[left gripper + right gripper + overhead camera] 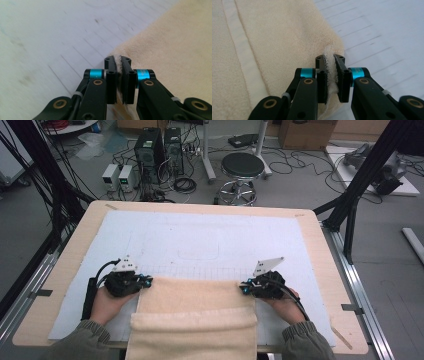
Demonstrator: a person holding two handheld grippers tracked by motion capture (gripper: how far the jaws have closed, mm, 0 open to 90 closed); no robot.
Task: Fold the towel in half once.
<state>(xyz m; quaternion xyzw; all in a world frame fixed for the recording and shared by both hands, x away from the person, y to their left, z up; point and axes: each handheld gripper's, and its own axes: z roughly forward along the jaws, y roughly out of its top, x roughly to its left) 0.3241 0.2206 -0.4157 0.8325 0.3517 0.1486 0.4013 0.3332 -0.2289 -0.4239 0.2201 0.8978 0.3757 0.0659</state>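
A cream, plain-woven terry towel (pixel 195 312), crossed by a paler flat band in the left of the right gripper view, lies at lower centre of the high view. Beneath it, a white mat (pixel 200 245) ruled with faint grey lines covers a pale wooden table (pixel 60 270). Both black grippers carry turquoise rings.

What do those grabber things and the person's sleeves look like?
Each gripper, the left gripper and the right gripper, is black with bright blue rings by its two flat jaws and small brass-coloured screws. A grey three-cornered plate sits on top, and a black cable trails behind. The sleeves are olive green with ribbed cuffs.
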